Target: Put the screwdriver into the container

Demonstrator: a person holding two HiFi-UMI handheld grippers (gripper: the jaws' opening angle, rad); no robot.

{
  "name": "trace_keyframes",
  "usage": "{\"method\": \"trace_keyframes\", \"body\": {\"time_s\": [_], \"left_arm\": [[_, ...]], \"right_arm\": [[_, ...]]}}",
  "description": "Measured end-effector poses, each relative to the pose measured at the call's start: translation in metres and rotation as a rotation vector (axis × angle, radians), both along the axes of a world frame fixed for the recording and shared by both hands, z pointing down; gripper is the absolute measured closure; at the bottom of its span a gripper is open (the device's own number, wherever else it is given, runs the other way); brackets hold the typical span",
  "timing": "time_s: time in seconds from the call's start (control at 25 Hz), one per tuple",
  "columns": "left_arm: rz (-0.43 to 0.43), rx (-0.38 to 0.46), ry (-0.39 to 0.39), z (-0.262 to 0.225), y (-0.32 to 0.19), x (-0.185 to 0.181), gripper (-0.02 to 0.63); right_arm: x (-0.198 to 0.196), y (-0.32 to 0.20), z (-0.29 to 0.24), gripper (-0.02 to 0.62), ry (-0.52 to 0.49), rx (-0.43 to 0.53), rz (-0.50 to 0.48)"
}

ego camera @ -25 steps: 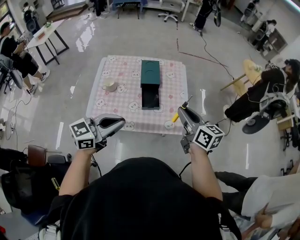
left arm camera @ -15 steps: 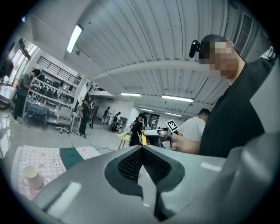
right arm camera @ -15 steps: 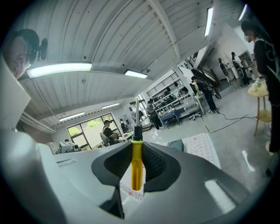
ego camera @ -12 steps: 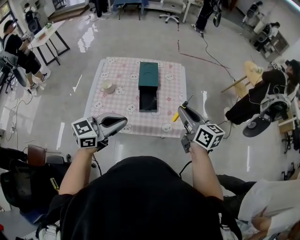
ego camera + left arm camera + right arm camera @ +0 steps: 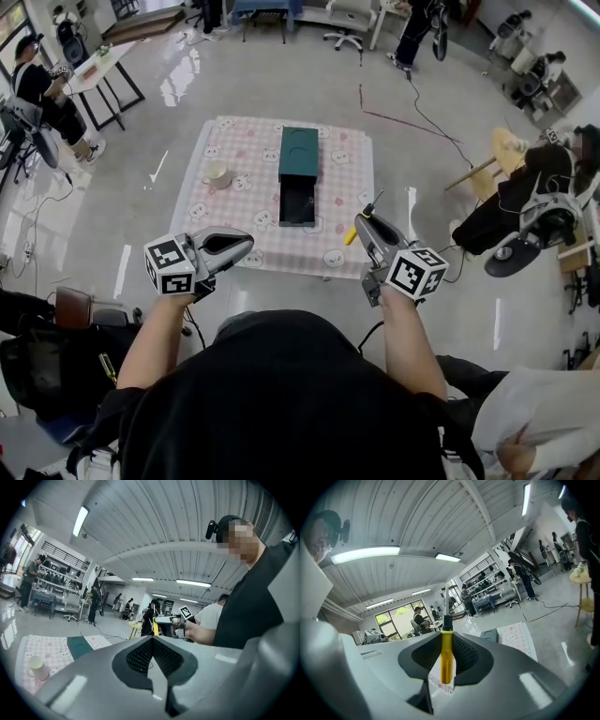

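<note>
Right gripper (image 5: 361, 225) barely moved, screwdriver (image 5: 446, 657) clamped btwn jaws

In the head view the right tool (image 5: 364, 225) is hiding most of the screwdriver (image 5: 349, 235), only a yellow bit and the tip showing; the container's (image 5: 300, 150) open drawer is showing too dark to read inside.

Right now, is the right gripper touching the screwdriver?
Touching. The right gripper view shows the right gripper with both jaws pressed against the screwdriver at its yellow handle.
</note>
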State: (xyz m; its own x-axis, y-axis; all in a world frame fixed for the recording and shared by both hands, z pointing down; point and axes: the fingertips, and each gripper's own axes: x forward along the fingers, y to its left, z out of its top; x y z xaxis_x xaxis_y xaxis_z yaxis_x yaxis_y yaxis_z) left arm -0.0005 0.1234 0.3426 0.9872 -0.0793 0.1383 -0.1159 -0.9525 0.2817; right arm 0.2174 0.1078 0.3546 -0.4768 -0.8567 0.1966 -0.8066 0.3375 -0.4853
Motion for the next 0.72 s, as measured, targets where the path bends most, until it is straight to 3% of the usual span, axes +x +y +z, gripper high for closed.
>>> {"method": "trace_keyframes", "body": {"time_s": [0.72], "left_arm": [[-0.030, -0.042, 0.020, 0.012, -0.016, -0.010, 0.606]], "right_arm": [[-0.001, -0.013, 0.007, 0.491, 0.024, -0.010, 0.003]]}}
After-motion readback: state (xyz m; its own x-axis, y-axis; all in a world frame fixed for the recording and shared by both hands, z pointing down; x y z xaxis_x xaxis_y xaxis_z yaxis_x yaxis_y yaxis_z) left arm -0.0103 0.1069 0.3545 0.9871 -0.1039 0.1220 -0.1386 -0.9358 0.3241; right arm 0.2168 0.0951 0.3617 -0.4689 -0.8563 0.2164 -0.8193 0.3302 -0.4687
